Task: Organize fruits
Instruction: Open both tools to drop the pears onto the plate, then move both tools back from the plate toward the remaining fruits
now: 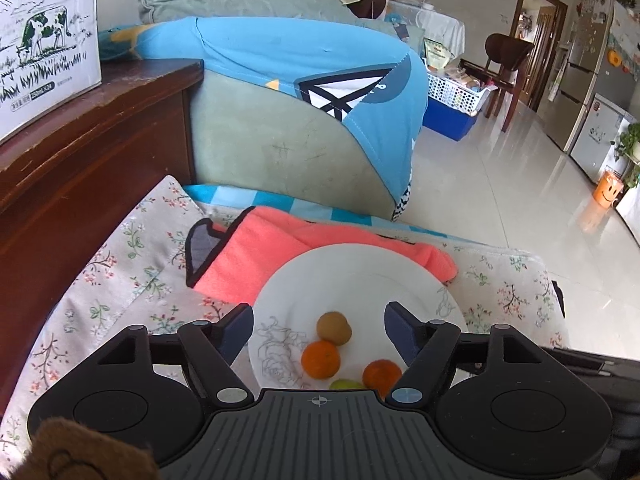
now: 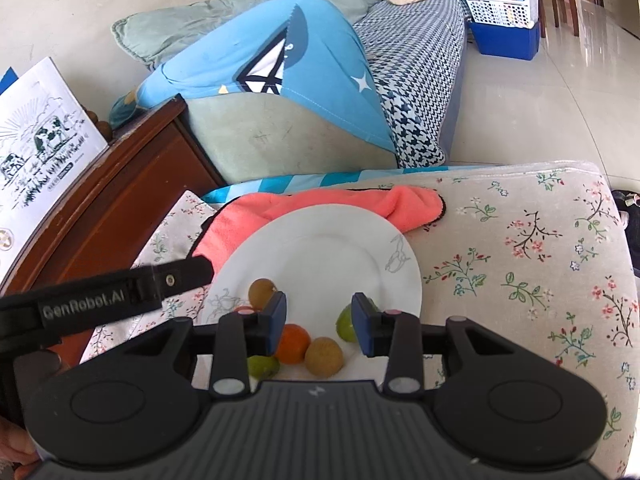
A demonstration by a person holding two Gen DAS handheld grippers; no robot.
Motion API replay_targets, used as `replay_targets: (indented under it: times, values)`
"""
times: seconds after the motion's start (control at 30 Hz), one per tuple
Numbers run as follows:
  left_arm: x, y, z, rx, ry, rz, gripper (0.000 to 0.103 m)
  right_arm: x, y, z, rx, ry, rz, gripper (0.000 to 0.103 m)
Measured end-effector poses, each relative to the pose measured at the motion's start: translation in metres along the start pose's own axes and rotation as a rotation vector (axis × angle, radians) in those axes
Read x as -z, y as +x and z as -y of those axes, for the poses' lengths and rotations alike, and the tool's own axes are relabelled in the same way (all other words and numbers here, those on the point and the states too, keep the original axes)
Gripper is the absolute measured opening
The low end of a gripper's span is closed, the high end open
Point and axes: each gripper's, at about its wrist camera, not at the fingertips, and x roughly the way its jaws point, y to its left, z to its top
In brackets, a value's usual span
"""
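A white plate (image 1: 352, 276) rests on a floral cloth, partly over a pink towel (image 1: 256, 248). In the left wrist view it holds a brown kiwi (image 1: 334, 328), two oranges (image 1: 320, 359) (image 1: 381, 376) and a green fruit (image 1: 346, 384). My left gripper (image 1: 320, 330) is open and empty above them. In the right wrist view the plate (image 2: 320, 240) holds a kiwi (image 2: 261, 292), an orange (image 2: 293, 343), another kiwi (image 2: 324, 357) and two green fruits (image 2: 262, 366) (image 2: 346, 324). My right gripper (image 2: 320, 322) is open and empty above the fruits.
A dark wooden cabinet (image 1: 88, 136) with a white milk carton box (image 1: 44, 40) stands on the left. A sofa with a blue cloth (image 1: 304, 80) lies behind. The floral cloth (image 2: 520, 248) extends to the right. The left gripper's strap (image 2: 112, 296) shows at left.
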Motion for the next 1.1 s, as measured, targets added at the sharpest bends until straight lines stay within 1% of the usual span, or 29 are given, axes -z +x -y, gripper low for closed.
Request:
replay_targets:
  times: [0.13, 0.23, 0.5, 0.8, 0.9, 1.03, 1.1]
  values:
    - [0.009, -0.012, -0.006, 0.014, -0.019, -0.009, 0.073, 0.005, -0.007, -0.004, 0.007, -0.008, 0.002, 0.039]
    - [0.017, -0.020, -0.009, 0.009, -0.022, -0.013, 0.073, 0.010, -0.014, -0.006, 0.011, -0.011, -0.005, 0.040]
    - [0.034, -0.034, -0.021, 0.000, -0.041, -0.030, 0.073, 0.030, -0.032, -0.014, -0.012, -0.039, -0.024, 0.040]
    - [0.052, -0.046, -0.034, -0.010, -0.019, -0.049, 0.073, 0.055, -0.045, -0.022, -0.035, -0.069, -0.066, 0.040]
    - [0.057, -0.047, -0.039, -0.024, -0.007, -0.059, 0.073, 0.065, -0.046, -0.025, -0.038, -0.082, -0.088, 0.040]
    - [0.065, -0.047, -0.048, -0.018, -0.002, -0.082, 0.073, 0.077, -0.048, -0.030, -0.045, -0.118, -0.109, 0.040]
    - [0.070, -0.046, -0.051, -0.016, 0.018, -0.089, 0.073, 0.083, -0.049, -0.034, -0.040, -0.144, -0.115, 0.040]
